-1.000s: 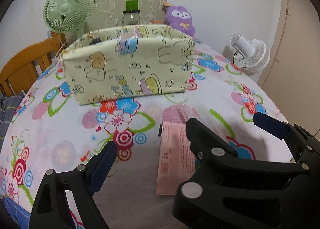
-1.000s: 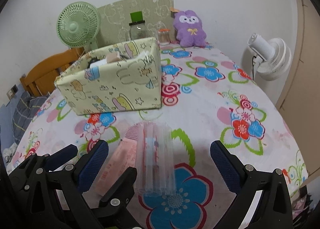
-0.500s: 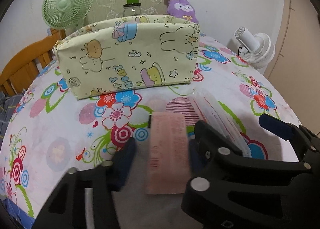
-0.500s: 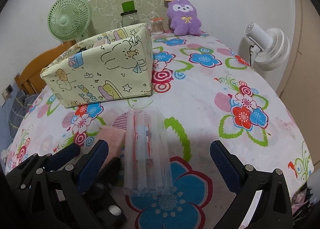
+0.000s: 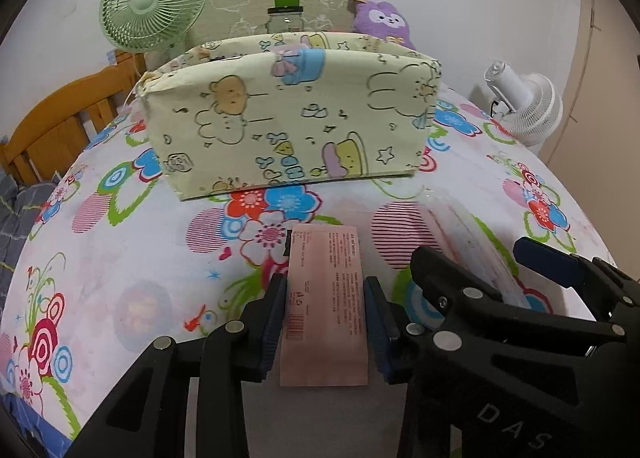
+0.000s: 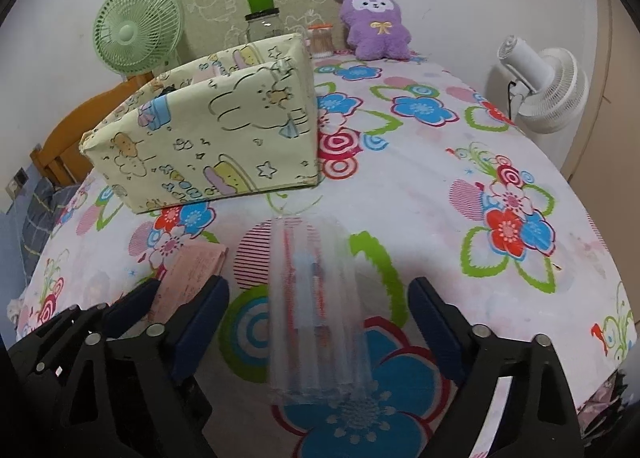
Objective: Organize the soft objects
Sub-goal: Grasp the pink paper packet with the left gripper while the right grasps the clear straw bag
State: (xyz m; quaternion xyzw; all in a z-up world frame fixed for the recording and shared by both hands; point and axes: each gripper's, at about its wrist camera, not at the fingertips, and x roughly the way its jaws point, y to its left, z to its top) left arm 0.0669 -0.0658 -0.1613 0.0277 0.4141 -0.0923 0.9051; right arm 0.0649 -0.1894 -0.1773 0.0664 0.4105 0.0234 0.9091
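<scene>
A flat pink packet (image 5: 325, 298) lies on the flowered tablecloth (image 5: 120, 258). My left gripper (image 5: 326, 310) has closed on its two long sides, and both blue pads touch it. The packet also shows in the right wrist view (image 6: 188, 274), between the left gripper's fingers. A clear ribbed plastic pack (image 6: 316, 306) lies on the cloth between the wide-open fingers of my right gripper (image 6: 320, 322), untouched. It shows in the left wrist view (image 5: 472, 246) too. A pale yellow cartoon-print box (image 5: 288, 114), open on top, stands behind both.
A green fan (image 5: 154, 4), a jar with a green lid (image 5: 286, 14) and a purple plush toy (image 6: 376, 22) stand at the back. A white fan (image 6: 544, 90) stands off the right edge. A wooden chair (image 5: 52, 130) is at left.
My left gripper has closed from wide open onto the sides of the pink packet and moved forward. The right gripper has stayed open over the clear pack, and shifted slightly left.
</scene>
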